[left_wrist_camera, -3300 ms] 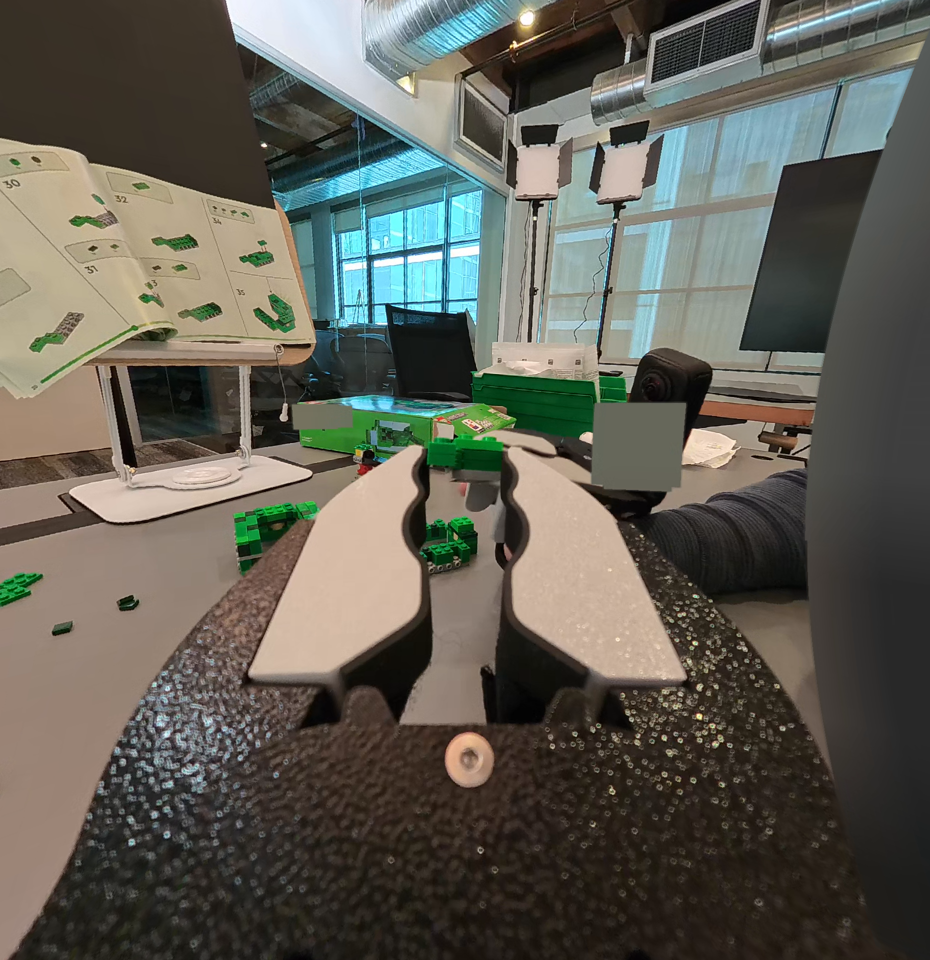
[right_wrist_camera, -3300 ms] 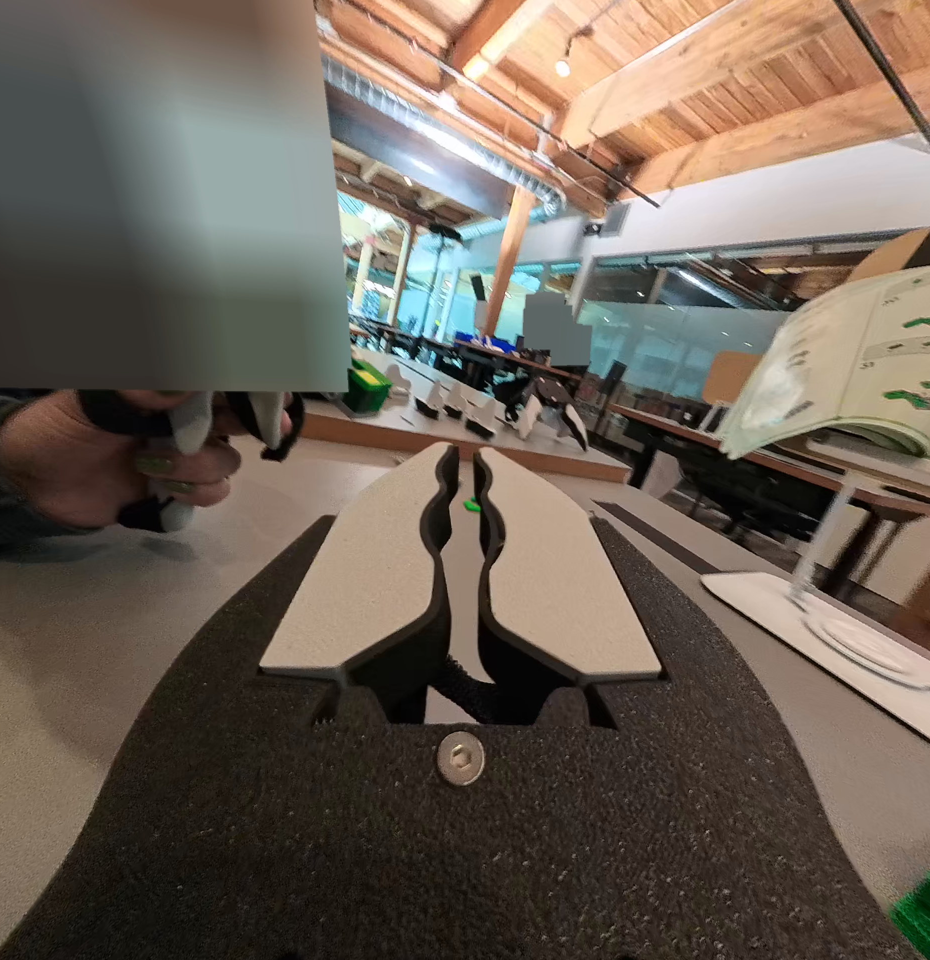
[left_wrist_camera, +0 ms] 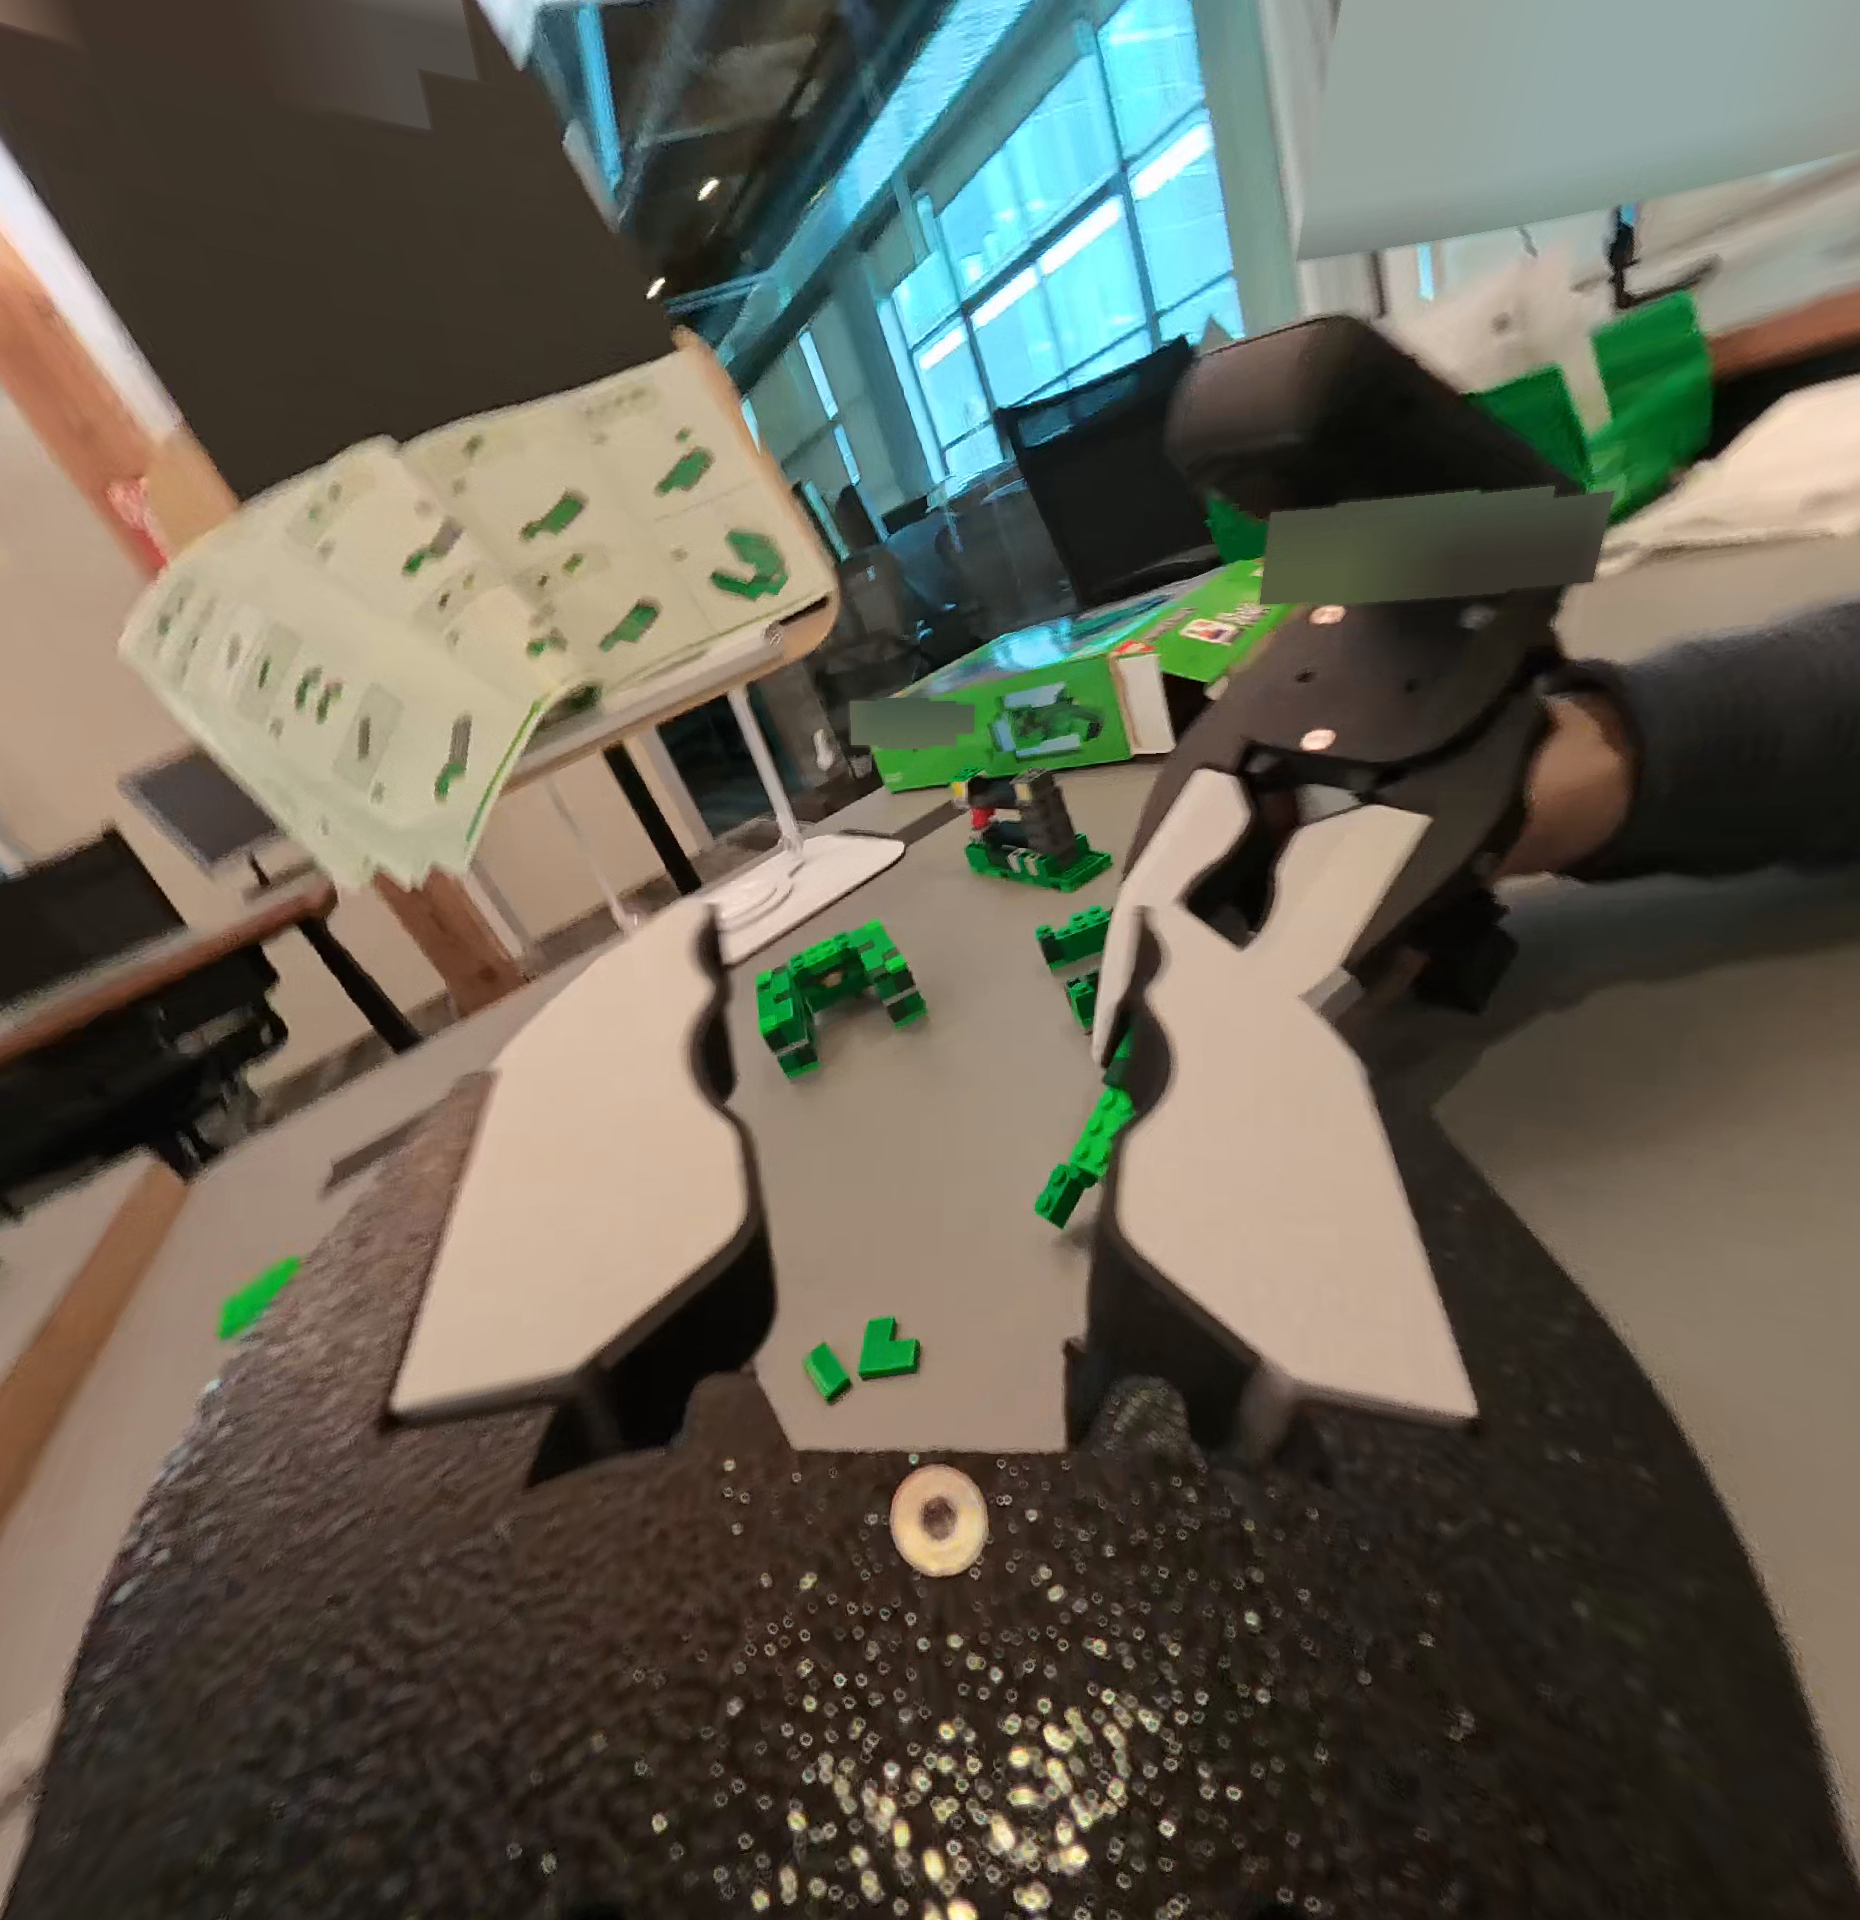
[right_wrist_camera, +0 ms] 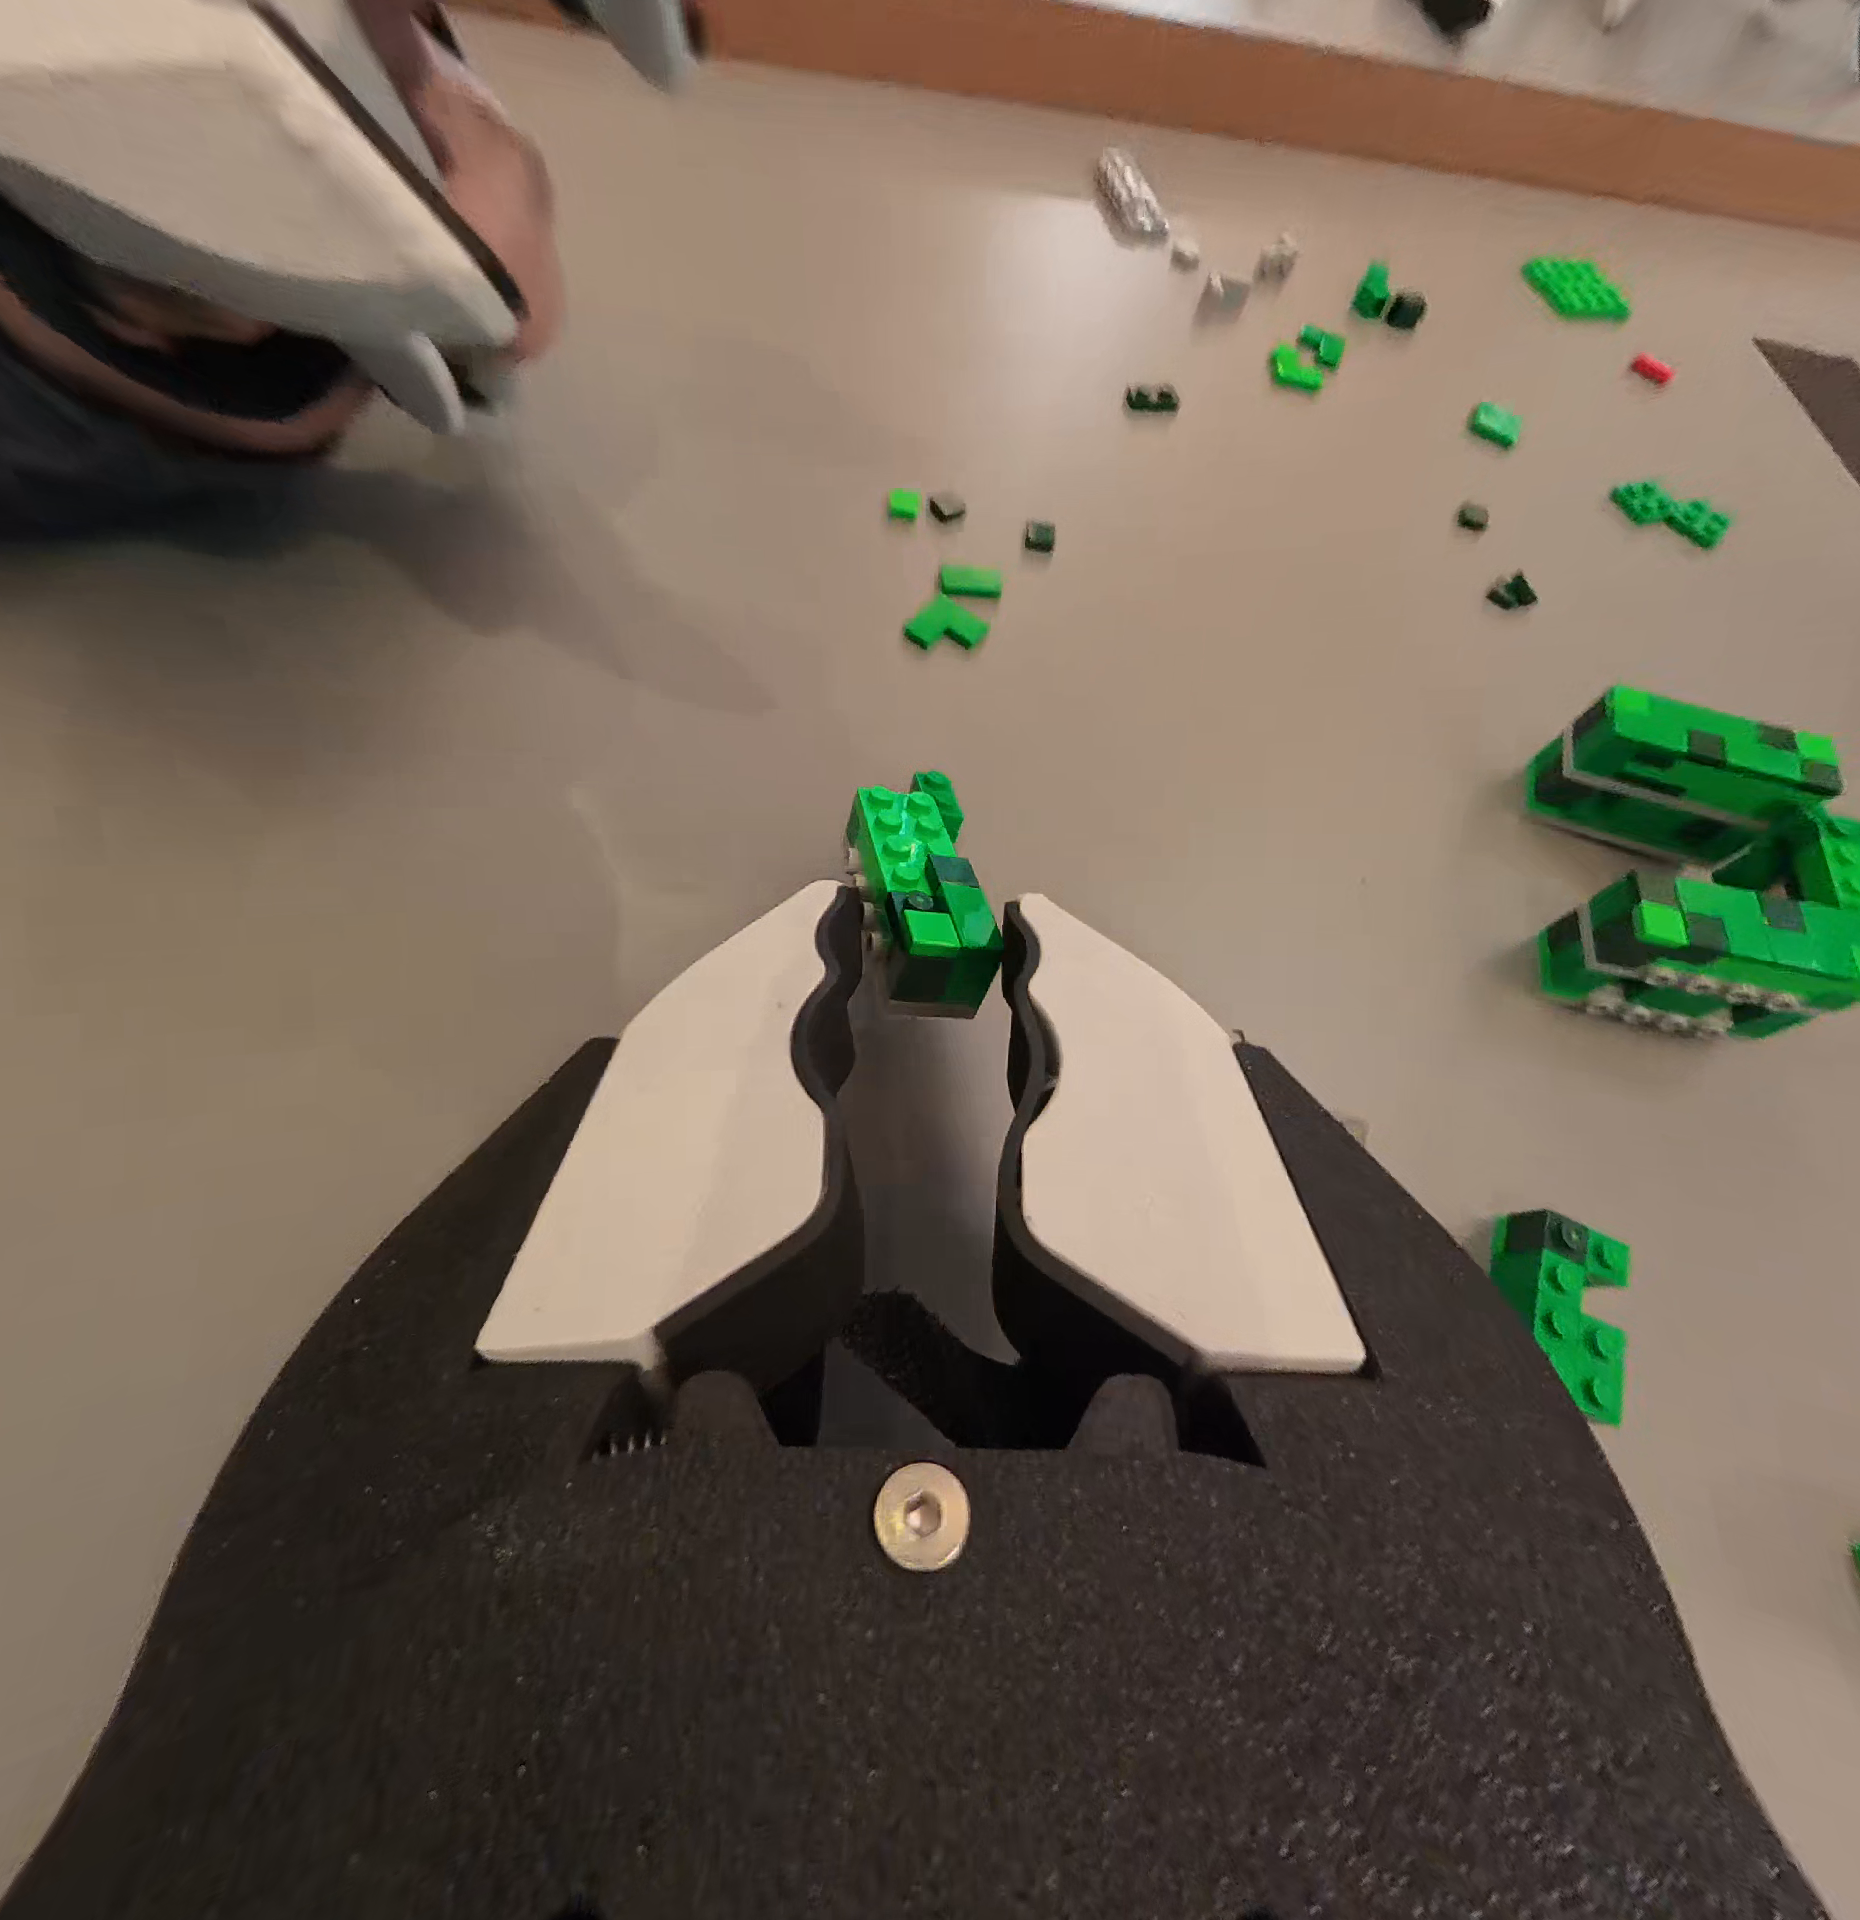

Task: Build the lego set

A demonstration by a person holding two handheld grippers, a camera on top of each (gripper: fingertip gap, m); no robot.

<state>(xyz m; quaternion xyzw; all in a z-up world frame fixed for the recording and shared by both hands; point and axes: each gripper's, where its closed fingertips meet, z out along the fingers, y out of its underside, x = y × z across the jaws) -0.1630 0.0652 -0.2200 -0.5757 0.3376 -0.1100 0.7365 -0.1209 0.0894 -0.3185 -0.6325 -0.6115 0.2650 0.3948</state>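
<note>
Now found left claw (left_wrist_camera: 915, 935) spread wide with nothing between its fingers — had logged it a few seconds earlier nearly closed on a small green piece at the tips. Found right claw (right_wrist_camera: 928, 902), earlier pressed together, empty and aimed out across the room, now tipped down at the worktop (right_wrist_camera: 386, 831) and pinching what looked like the same green sub-assembly (right_wrist_camera: 910, 831) by its darker end, studs up toward the camera. Checked in left wrist view: piece hanging slantwise from the right claw's tips, low over the worktop; could not tell whether touching it. Read this as a handover done, left to right — left claw freed to fetch the next part. Spotted candidates: loose green plates (right_wrist_camera: 952, 608) just ahead of the held piece, more scattered farther off, bigger green builds (right_wrist_camera: 1715, 894) off to the right, well apart from the claw. Noted instruction booklet (left_wrist_camera: 469, 623) open on its stand behind. Judged next step as mating the sub-assembly with a plate or a bigger build; couldn't say which.
</note>
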